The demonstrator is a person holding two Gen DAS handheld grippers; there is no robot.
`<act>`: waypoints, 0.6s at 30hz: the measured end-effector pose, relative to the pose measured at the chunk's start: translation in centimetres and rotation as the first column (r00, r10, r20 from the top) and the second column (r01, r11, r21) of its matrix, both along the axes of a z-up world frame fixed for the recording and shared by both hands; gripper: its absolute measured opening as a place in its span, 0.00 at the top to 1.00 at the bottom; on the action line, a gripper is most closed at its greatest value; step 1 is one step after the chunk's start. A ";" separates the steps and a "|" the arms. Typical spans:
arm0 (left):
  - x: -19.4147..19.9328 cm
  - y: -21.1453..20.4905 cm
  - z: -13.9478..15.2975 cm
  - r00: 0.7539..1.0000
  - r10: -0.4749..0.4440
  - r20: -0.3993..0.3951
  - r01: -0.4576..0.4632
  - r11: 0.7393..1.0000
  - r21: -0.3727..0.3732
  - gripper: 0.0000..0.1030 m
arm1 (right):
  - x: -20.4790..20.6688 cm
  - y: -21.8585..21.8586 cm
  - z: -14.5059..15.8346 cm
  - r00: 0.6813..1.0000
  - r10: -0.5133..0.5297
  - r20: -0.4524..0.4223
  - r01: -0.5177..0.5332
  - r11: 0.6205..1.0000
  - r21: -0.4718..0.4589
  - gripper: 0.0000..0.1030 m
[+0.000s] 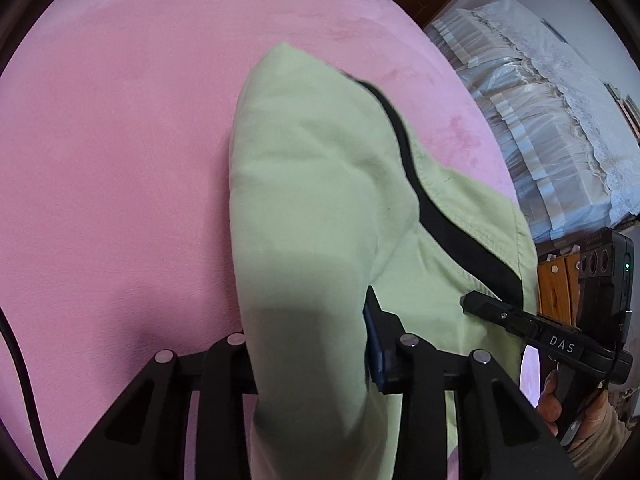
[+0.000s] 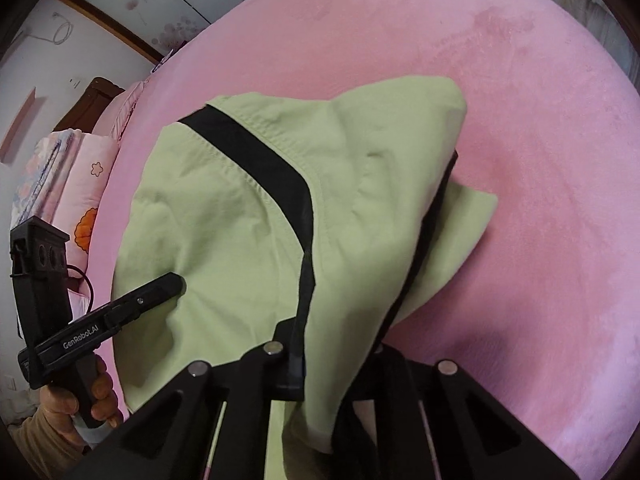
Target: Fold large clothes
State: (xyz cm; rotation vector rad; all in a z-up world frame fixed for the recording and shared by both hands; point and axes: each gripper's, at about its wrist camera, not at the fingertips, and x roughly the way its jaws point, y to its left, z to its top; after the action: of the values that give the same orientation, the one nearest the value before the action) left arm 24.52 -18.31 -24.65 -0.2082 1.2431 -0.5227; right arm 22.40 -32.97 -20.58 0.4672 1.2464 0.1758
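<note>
Though draped and half lifted, the garment (image 1: 320,208) lists as one pale green piece with a black band (image 1: 404,152), lying on the pink bedcover (image 1: 120,140), bunched from centre toward 5 o'clock in the left wrist view; in the right wrist view it spreads from 9 o'clock to 3 o'clock, a loose flap (image 2: 460,232) trailing on the cover at 3 o'clock; handling, by judgement: light, thin, soft, no stiffness, creases freely, sags wherever unsupported, not fragile, likely to slide a little on the plush cover; best taken at stitched edges or along the band, where layers are thicker and give a firmer pinch; left gripper (image 1: 308,344): cloth runs up between its fingers and hides the tips, jaws apparently closed on a fold, pointing toward 12 o'clock, low over the bed; from the right camera its closed fingers rest on the cloth at 8 o'clock, bare hand (image 2: 96,392) on the handle; right gripper (image 2: 328,356): fabric hangs over and between its fingers, seemingly pinched and raised; seen from the left at 4 o'clock, tips pressed together on the cloth edge; ruffled white bedding (image 1: 540,128) at 2 o'clock
</note>
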 end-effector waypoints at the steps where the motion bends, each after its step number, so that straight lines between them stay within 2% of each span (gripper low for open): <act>1: -0.2 1.0 0.8 1.000 -0.009 0.001 0.009 1.000 -0.012 0.67 | -0.4 0.6 0.5 1.000 -0.005 0.001 0.005 1.000 0.001 0.92; 5: -0.6 5.5 3.1 0.999 -0.037 0.013 0.037 0.999 -0.021 0.68 | -1.6 4.1 2.3 1.000 -0.014 0.006 0.014 0.999 0.029 0.92; 10: 0.6 14.2 5.3 0.999 -0.011 0.032 0.011 1.000 -0.014 0.68 | -0.8 11.8 4.0 0.999 0.010 0.044 -0.012 0.998 0.058 0.92; 15: 4.9 22.8 5.7 0.997 0.015 0.077 -0.016 1.000 0.000 0.68 | 3.7 19.5 4.3 0.992 0.020 0.126 -0.033 0.994 0.103 0.92; 18: 8.8 26.9 5.6 0.991 0.025 0.131 -0.028 0.999 0.021 0.68 | 7.1 22.8 3.8 0.984 0.035 0.174 -0.053 0.993 0.101 0.92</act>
State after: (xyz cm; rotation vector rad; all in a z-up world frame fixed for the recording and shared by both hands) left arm 33.35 8.58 -19.09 -0.1683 1.1168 -0.4915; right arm 29.45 -10.19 -16.80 0.5050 1.0823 0.3141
